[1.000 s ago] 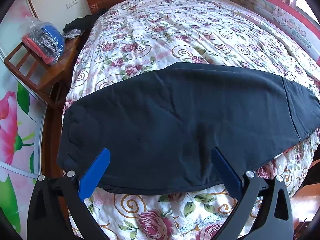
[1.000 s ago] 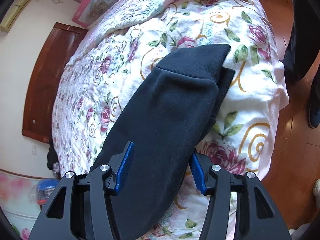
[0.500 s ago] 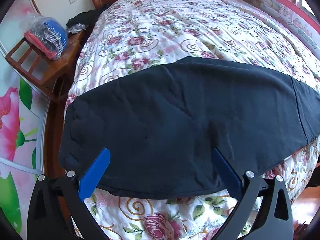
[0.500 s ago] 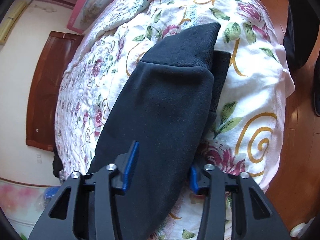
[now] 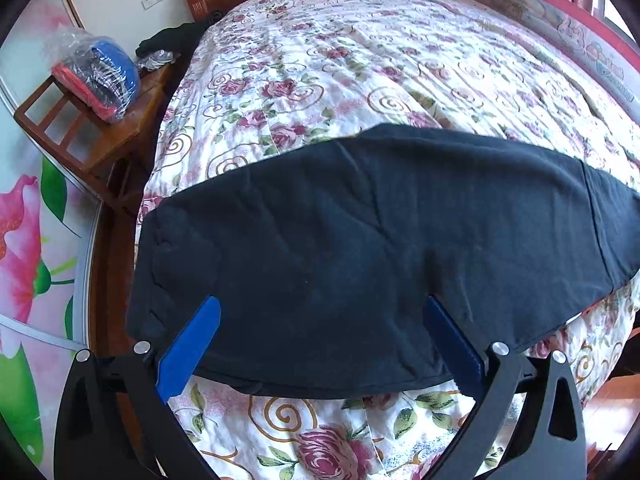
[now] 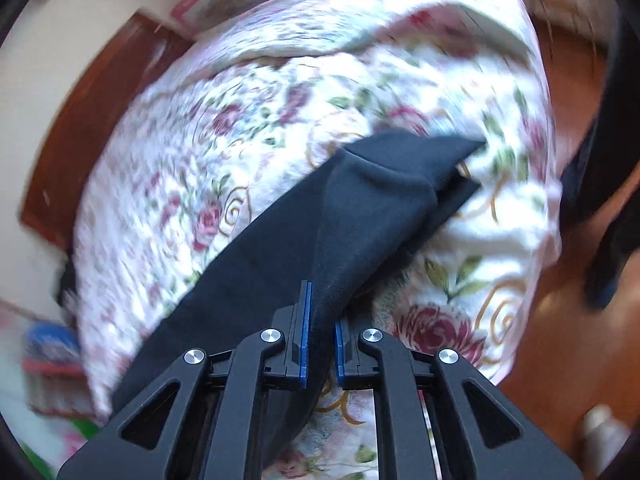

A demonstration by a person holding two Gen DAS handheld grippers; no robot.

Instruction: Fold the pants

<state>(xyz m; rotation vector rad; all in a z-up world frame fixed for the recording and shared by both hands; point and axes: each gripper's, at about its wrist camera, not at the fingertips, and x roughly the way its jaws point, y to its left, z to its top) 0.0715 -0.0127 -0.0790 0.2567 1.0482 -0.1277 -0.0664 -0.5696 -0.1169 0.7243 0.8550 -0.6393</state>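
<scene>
We have the right gripper point(image 6: 320, 334) pinched on the near edge of the black pants point(image 5: 360, 248), whose cuffs lie ahead of it near the corner of the flowered bed point(image 5: 340, 72), while our left gripper point(image 5: 320, 344) hangs with its fingers spread wide on either side of the waist end, gripping nothing. With only a thin fold of cloth caught on the right, we judge it could slip free as we lift. The unheld waist end could also drag and bunch the pants into a crooked fold.
</scene>
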